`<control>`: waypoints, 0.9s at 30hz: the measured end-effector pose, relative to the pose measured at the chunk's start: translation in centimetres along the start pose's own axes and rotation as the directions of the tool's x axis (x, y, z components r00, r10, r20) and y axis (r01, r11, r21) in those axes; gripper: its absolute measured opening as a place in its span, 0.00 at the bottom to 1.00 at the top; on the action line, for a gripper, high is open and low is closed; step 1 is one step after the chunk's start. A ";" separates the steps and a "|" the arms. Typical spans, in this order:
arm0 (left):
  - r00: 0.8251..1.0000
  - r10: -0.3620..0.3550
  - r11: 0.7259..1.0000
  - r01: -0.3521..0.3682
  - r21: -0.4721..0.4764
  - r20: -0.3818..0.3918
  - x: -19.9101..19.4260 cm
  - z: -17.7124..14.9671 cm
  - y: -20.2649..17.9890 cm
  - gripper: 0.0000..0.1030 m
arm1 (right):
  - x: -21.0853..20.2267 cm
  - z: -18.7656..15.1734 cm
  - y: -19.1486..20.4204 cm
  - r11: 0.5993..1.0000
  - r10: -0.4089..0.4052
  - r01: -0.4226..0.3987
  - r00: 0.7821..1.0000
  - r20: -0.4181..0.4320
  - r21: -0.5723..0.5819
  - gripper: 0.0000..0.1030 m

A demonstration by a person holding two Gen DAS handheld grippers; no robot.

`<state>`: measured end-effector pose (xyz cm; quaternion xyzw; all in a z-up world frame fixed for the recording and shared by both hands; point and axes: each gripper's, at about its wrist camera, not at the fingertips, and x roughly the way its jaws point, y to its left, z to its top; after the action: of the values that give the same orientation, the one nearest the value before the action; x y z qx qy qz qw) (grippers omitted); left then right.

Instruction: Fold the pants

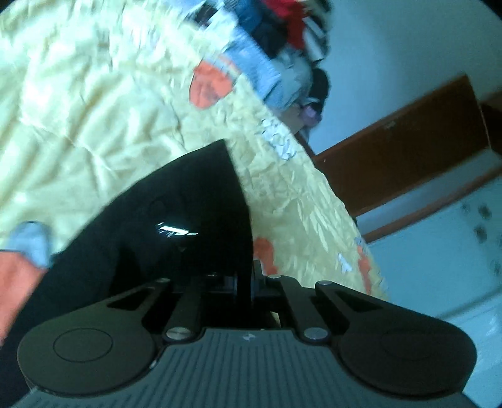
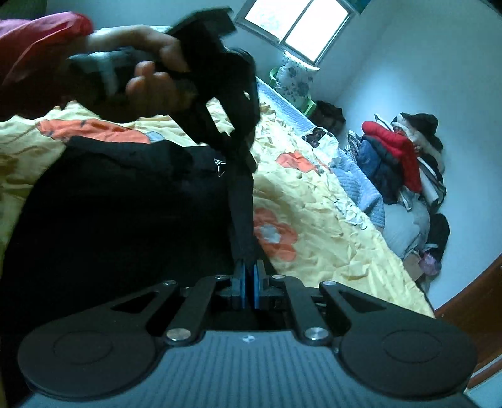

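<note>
- While both wrist views sit blurred and tilted, I see my right gripper [image 2: 248, 276] with its blue pads [image 2: 240, 282] pressed together on a strip of the black pants [image 2: 125, 204].
- That strip runs taut from the pads up toward my left gripper [image 2: 241, 150], which the right view shows held in a hand [image 2: 150, 78] with a red sleeve [image 2: 40, 37] above the pants.
- From the left view, my left gripper [image 1: 246, 282] is closed as well, pinching an edge of the pants [image 1: 175, 204]; the cloth rises in a dark peak right in front of the jaws.
- Most of the pants lie bunched on the bed [image 2: 313, 219], on a yellow quilt with orange flowers, toward the near left side of it.
- Along the bed's far edge, against the wall, a pile of clothes [image 2: 404, 157] is heaped.
- At the bed's far end stands a flowered pillow [image 2: 295, 78] under a window [image 2: 298, 25].
- A brown baseboard [image 1: 408, 141] runs along the wall past the bed's edge.
</note>
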<state>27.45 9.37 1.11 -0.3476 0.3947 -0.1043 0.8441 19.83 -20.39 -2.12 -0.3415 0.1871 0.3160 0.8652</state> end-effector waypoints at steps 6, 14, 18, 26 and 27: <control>1.000 -0.014 0.995 0.015 0.102 -0.007 -7.5 -5.5 1.6 0.05 | -4.8 0.0 4.0 0.999 0.004 -0.006 0.998 0.055 0.038 0.05; 0.994 0.067 0.991 -0.056 0.121 -0.087 -9.8 -11.1 6.1 0.05 | -8.6 -1.7 10.8 0.991 0.069 -0.070 0.998 0.011 0.118 0.05; 0.994 0.106 0.979 -0.098 0.177 -0.035 -10.5 -12.4 6.4 0.05 | -7.8 -2.3 12.5 0.986 0.068 -0.067 0.998 -0.002 0.150 0.05; 0.980 0.196 0.945 -0.194 0.263 0.018 -10.8 -13.5 5.8 0.37 | -6.6 -3.3 12.9 0.967 0.065 -0.058 0.998 -0.020 0.248 0.06; 0.971 0.233 0.931 -0.237 0.277 0.048 -11.5 -13.6 5.5 0.48 | -7.3 -3.2 12.7 0.965 0.057 -0.053 0.998 -0.007 0.259 0.07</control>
<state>9.14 11.76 -1.81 -0.1756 0.4086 -0.0552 0.8940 5.54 -18.53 -6.45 -0.2229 0.2424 0.3103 0.8918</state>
